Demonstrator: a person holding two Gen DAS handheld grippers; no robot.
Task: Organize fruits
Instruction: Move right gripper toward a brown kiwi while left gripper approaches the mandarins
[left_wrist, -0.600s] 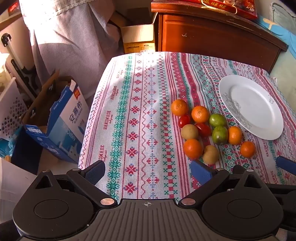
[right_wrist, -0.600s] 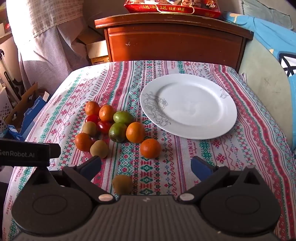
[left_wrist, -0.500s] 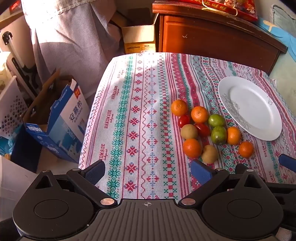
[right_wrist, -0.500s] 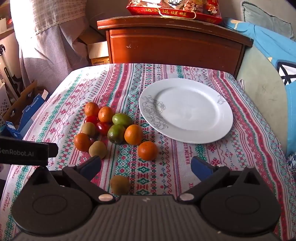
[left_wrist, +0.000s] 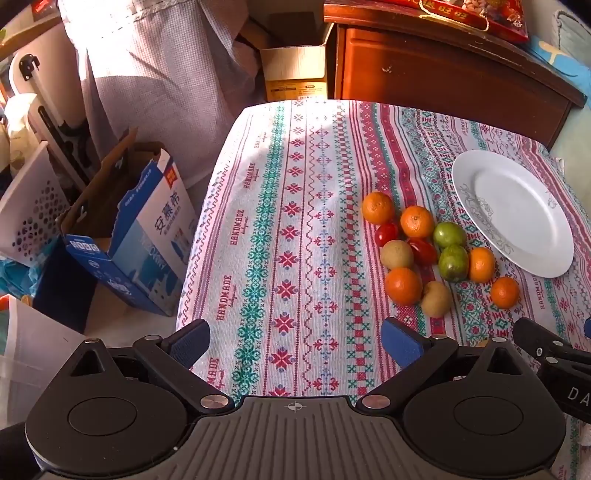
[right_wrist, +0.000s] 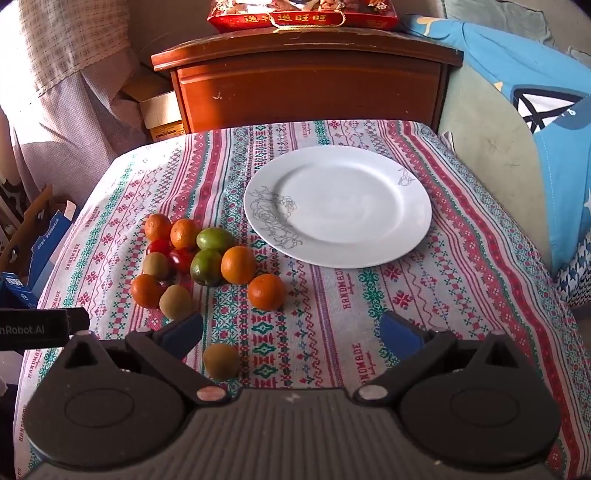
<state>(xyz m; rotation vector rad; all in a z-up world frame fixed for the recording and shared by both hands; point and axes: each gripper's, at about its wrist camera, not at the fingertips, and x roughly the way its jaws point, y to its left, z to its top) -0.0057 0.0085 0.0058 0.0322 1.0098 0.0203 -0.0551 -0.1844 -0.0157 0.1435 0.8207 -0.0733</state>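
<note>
Fruit: your pile sits left of the plate (right_wrist: 413, 221), toward the near half of the table (right_wrist: 480, 280).
Oranges: five. One (right_wrist: 266, 291) lies alone at the pile's right near side; another (right_wrist: 238, 264) touches a green fruit (right_wrist: 205, 266).
Green fruit: two, the second (right_wrist: 215, 239) just behind the first, nearest the plate.
Tomatoes: two, red, tucked mid-pile (right_wrist: 183, 258).
Kiwis: three. Two sit in the pile; one (right_wrist: 221, 361) lies apart, near the front edge, just beside your right gripper's left finger.
Plate: white, with a grey floral line pattern, nothing on it, toward the far right part of the table.
Left gripper (left_wrist: 295, 341): yours is spread wide, holding nothing, above the cloth at the front edge, left of the pile.
Right gripper (right_wrist: 291, 332): yours is spread wide too, nothing between its fingers, above the front edge facing the plate.
Cloth: striped cross-stitch pattern, marked HANDMADE, covering the table.
</note>
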